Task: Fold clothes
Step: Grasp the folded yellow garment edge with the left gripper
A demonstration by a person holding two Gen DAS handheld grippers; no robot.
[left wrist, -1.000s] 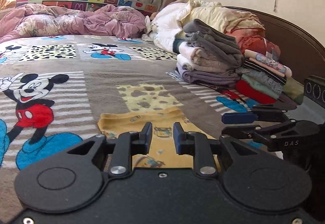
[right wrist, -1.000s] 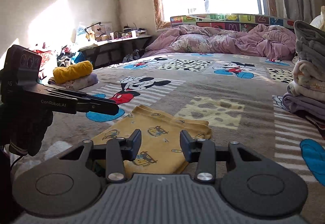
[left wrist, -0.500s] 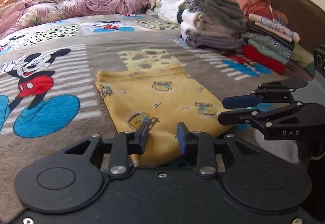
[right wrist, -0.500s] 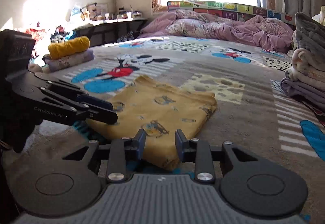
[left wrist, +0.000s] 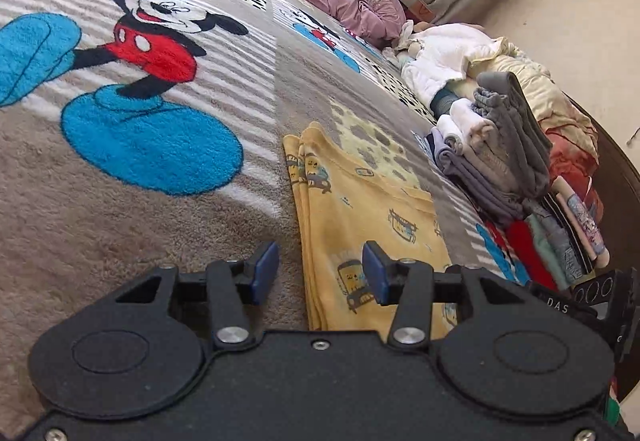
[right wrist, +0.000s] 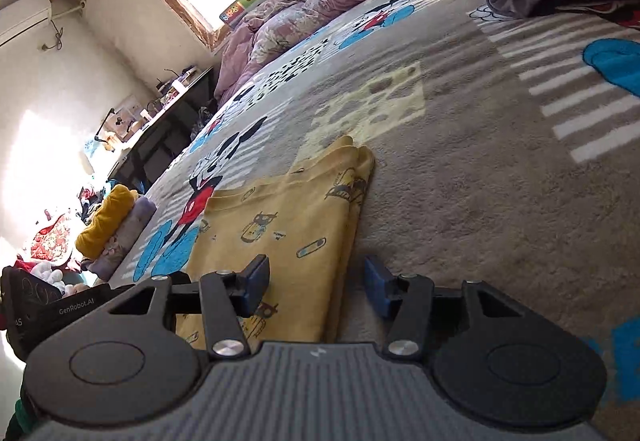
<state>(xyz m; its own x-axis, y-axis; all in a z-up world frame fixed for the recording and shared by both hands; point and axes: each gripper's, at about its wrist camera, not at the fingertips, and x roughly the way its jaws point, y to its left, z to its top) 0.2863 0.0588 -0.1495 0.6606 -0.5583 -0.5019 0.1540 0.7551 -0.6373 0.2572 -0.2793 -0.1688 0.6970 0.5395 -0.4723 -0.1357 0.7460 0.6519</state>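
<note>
Left gripper (left wrist: 320, 273) and right gripper (right wrist: 316, 281), both spread apart, straddle the yellow garment's (left wrist: 360, 209) side edges.

My right gripper (right wrist: 316, 281) straddles the yellow printed garment's (right wrist: 280, 217) right edge on the bed (right wrist: 460, 177), fingers (right wrist: 254, 279) spread apart.

Yellow cartoon-printed garment (left wrist: 360, 209), blue-padded tongs (left wrist: 320, 273)

The left gripper (left wrist: 320, 273) has a matte black body, two round discs, silver screws and blue finger pads (left wrist: 266, 271). The right gripper (right wrist: 316, 281) matches it, with a ribbed grey top plate and white "GenRobot.AI" lettering on its neighbour.
</note>
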